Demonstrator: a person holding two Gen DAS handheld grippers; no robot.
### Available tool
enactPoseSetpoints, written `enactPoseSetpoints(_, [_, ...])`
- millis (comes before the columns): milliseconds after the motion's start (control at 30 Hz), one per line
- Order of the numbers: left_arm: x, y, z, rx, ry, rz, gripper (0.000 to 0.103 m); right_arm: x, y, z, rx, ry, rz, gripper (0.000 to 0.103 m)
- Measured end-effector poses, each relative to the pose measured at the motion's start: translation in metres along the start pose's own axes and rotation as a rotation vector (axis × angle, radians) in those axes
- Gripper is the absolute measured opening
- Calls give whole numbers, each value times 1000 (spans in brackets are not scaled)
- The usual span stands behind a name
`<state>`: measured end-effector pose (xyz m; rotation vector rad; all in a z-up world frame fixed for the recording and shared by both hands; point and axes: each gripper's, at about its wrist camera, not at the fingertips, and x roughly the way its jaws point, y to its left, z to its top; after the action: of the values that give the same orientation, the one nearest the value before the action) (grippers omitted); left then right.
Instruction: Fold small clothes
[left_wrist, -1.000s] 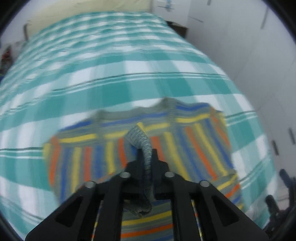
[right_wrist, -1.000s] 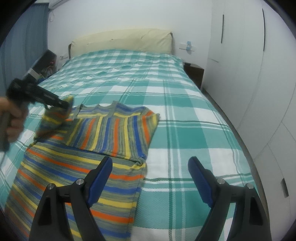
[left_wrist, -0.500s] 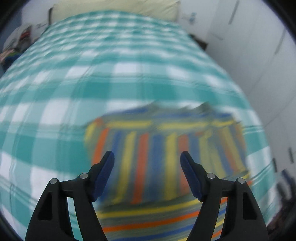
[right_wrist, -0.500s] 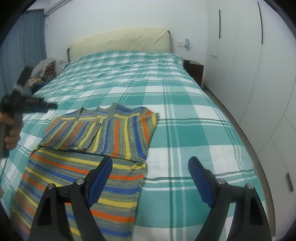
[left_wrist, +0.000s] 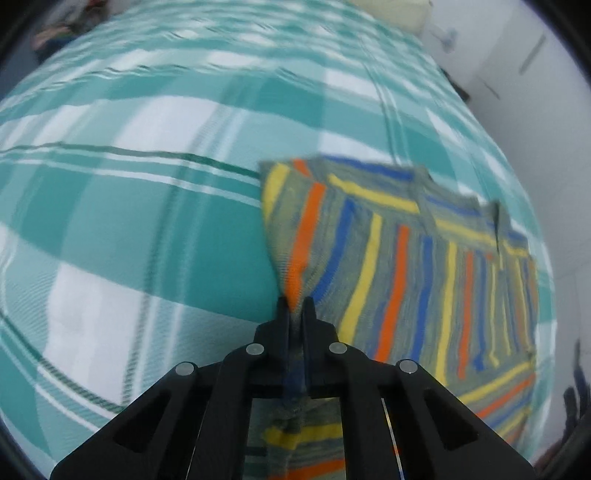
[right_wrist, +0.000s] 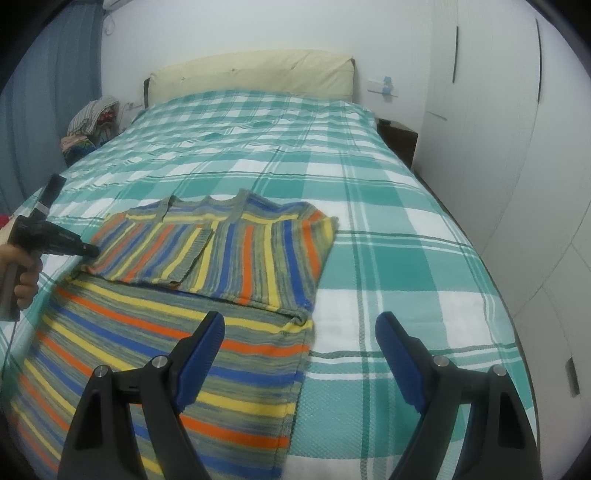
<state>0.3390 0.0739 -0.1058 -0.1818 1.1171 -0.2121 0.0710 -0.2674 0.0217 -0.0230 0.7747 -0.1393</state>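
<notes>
A striped knit sweater (right_wrist: 236, 254) in grey, orange, yellow and blue lies on the green-and-white checked bed (right_wrist: 399, 258). Its upper part, with both sleeves folded in, is turned over the lower part. My left gripper (left_wrist: 295, 306) is shut on the sweater (left_wrist: 406, 266) at the left edge of that folded part, and fabric is bunched between its pads. In the right wrist view, a hand (right_wrist: 22, 269) holds this left gripper (right_wrist: 92, 252) low at the sweater's left side. My right gripper (right_wrist: 299, 332) hangs open above the sweater's lower right part, holding nothing.
A cream headboard cushion (right_wrist: 251, 74) runs along the far end of the bed. A pile of clothes (right_wrist: 92, 118) sits at the far left by a blue curtain. A dark nightstand (right_wrist: 397, 138) and white wardrobe doors (right_wrist: 517, 147) line the right side.
My left gripper let go of the sleeve, which now lies flat on the sweater. It opened, moved left and down, and closed on the sweater's left edge. The right gripper stayed put.
</notes>
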Motion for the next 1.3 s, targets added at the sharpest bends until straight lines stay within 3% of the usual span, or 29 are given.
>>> enactPoseSetpoints(100, [3,3,-6,-6,-24,69,3,1,-3,-1,4,2,-3,83])
enactPoseSetpoints(267, [6,1,-13,-11,-22,83,12,3,-8,-1,18,22,12,83])
enactPoseSetpoints(333, [-1,2,-15,-4,-28,106,39,1,-8,-1,13,14,9,83])
enactPoseSetpoints(400, [-17,5,-19,5,-63,127,50,-2,-10,0,11,7,6,83])
enactPoseSetpoints(533, [-43,5,-30,64,-132,113,50,-2,-15,0,33,12,25,83])
enactPoseSetpoints(633, [-52,-12,-45,170,-199,103,48,2,-16,8,65,4,113,83])
enactPoseSetpoints(667, [-52,-16,-46,190,-213,98,44,9,-13,19,86,5,178,83])
enactPoseSetpoints(733, [-48,-22,-52,212,-247,66,23,26,-8,39,130,25,307,83])
enactPoseSetpoints(767, [-45,-22,-51,208,-244,51,22,47,-3,55,165,74,412,82])
enactPoseSetpoints(833, [-30,-19,-51,184,-208,30,14,86,9,74,216,182,516,68])
enactPoseSetpoints(900, [-21,-17,-53,172,-192,21,14,124,22,85,264,268,577,47])
enactPoseSetpoints(1033, [-11,-8,-59,161,-197,-11,14,174,48,89,324,375,630,42])
enactPoseSetpoints(1200, [-10,-2,-60,138,-210,-40,14,205,68,93,327,380,540,38])
enactPoseSetpoints(1233, [-11,-2,-60,136,-215,-41,14,214,72,91,344,405,576,31])
enactPoseSetpoints(1267, [-11,-1,-61,134,-219,-42,14,218,75,90,343,422,600,8])
enactPoseSetpoints(1300, [-11,0,-62,130,-223,-42,14,217,77,91,326,410,587,3])
